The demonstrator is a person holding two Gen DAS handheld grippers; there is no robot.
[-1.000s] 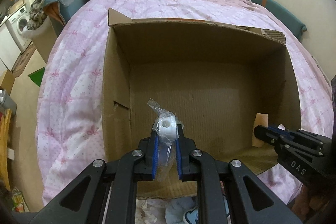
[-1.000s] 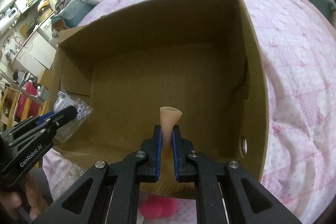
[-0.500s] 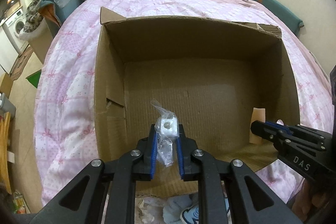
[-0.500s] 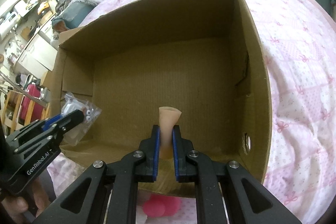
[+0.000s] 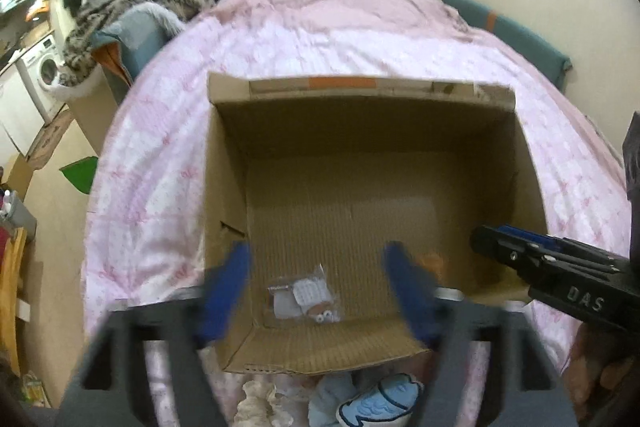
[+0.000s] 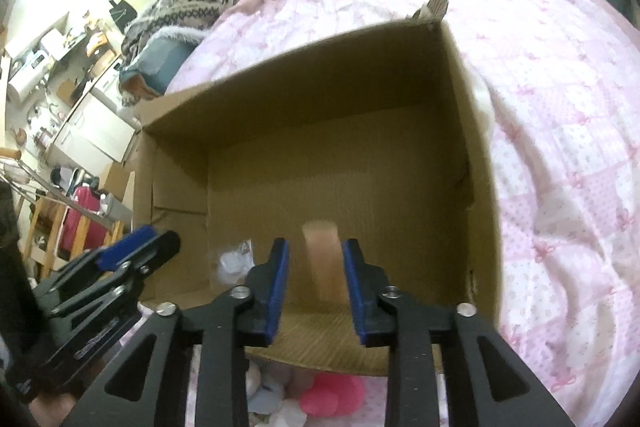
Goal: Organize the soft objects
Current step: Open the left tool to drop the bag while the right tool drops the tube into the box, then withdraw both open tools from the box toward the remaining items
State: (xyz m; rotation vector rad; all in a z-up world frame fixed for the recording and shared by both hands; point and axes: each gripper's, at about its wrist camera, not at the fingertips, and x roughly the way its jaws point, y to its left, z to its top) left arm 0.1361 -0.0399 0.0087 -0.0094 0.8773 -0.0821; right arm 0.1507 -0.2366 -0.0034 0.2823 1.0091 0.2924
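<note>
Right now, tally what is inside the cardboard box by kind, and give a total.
Clear plastic bag with small white items: 1
Peach-coloured soft piece: 1, between the open fingers of the right gripper
Total in the cardboard box: 2

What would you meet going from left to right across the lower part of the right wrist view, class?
Left tool → clear plastic bag on the box floor → peach-coloured soft piece between the open fingers of the right tool → right wall of the cardboard box → pink quilt.
</note>
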